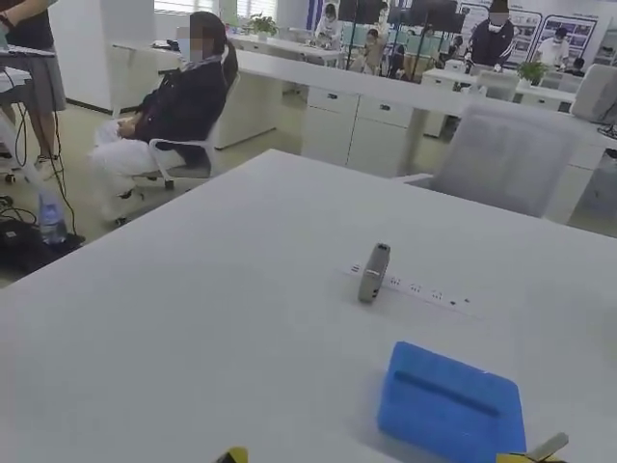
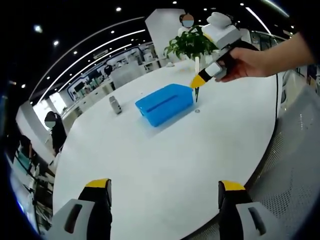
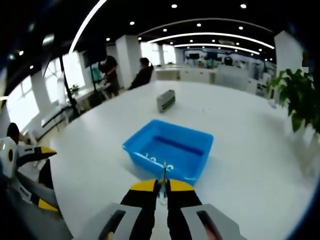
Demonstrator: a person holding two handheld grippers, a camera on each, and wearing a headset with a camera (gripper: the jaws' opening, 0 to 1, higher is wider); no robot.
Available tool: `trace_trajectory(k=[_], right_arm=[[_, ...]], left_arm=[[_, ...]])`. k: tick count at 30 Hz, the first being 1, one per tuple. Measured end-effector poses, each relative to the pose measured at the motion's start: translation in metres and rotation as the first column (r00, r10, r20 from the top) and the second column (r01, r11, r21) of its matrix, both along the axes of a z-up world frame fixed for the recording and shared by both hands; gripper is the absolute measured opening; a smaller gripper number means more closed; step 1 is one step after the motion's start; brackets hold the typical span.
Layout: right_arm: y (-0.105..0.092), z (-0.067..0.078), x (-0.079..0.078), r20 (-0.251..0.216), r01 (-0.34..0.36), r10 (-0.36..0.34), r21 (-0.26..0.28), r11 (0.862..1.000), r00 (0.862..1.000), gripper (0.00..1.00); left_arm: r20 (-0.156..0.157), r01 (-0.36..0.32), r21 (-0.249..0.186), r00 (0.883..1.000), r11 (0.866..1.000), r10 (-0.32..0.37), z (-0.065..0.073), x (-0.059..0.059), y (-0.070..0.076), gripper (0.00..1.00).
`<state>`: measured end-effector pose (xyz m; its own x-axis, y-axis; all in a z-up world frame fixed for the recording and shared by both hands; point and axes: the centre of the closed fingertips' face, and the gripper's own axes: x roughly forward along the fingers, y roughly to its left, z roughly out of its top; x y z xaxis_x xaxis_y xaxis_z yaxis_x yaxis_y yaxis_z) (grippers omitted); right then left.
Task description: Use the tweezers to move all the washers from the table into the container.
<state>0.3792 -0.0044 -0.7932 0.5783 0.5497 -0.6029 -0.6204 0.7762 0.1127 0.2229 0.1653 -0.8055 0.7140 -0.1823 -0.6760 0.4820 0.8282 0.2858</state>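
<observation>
The blue container (image 3: 169,147) stands on the white table (image 3: 240,130), with several small washers (image 3: 156,159) on its floor. My right gripper (image 3: 162,186) is shut on the thin tweezers (image 3: 164,172), whose tips point down just outside the container's near rim. In the left gripper view a hand holds the right gripper (image 2: 205,77) above the table beside the container (image 2: 165,103), and one small washer (image 2: 197,111) lies on the table below the tweezers' tips (image 2: 196,95). My left gripper (image 2: 165,187) is open and holds nothing, well back from the container.
A grey oblong object (image 1: 374,272) stands beyond the container (image 1: 448,400), next to a white power strip (image 1: 424,289). A potted plant (image 2: 192,45) is at the table's far side. A person sits on a chair (image 1: 178,116) beyond the table.
</observation>
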Motion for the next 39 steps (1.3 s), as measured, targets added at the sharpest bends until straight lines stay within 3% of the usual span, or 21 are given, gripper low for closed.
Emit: trace_trajectory(k=[4,6,15,17,22,26,31,37,39], right_arm=[[0.000,-0.018,0.004,-0.030,0.015,-0.015,-0.006,1.000,0.999,0.03],[-0.001,-0.020,0.004,-0.051,0.023,-0.023,-0.006,1.000,0.998,0.04],[-0.003,-0.030,0.008,-0.055,0.033,-0.035,-0.033,0.999,0.998,0.04],[-0.004,-0.028,0.009,-0.036,0.034,-0.035,-0.031,0.999,0.999,0.04],[-0.002,-0.028,0.008,-0.038,0.041,-0.042,-0.022,0.999,0.998,0.03],[-0.002,-0.029,-0.001,0.001,0.003,-0.003,-0.070,0.998,1.000,0.03],[-0.005,-0.032,-0.004,-0.014,-0.003,0.002,-0.086,0.996,1.000,0.02],[-0.001,-0.032,0.004,-0.041,-0.023,0.018,-0.130,0.991,0.999,0.02],[-0.002,-0.026,0.005,-0.039,-0.023,0.018,-0.117,0.993,0.999,0.02]], left_arm=[[-0.006,0.000,0.003,1.000,1.000,0.000,-0.001,0.000,0.000,0.90],[-0.007,-0.001,0.004,1.000,1.000,0.001,-0.001,0.000,0.001,0.90],[-0.014,-0.001,0.002,1.000,1.000,0.001,-0.003,-0.001,0.000,0.90],[-0.014,-0.001,0.000,1.000,1.000,0.001,-0.002,-0.001,0.000,0.90],[-0.021,0.004,0.006,1.000,1.000,-0.003,-0.003,-0.002,0.000,0.90],[-0.017,0.002,0.006,1.000,1.000,-0.002,-0.003,-0.002,0.000,0.90],[-0.010,-0.003,-0.003,1.000,1.000,0.003,-0.001,-0.002,0.000,0.90],[-0.004,0.002,-0.004,1.000,1.000,-0.002,0.000,-0.002,-0.001,0.90],[-0.002,0.005,-0.006,1.000,1.000,-0.005,0.001,-0.002,-0.002,0.90]])
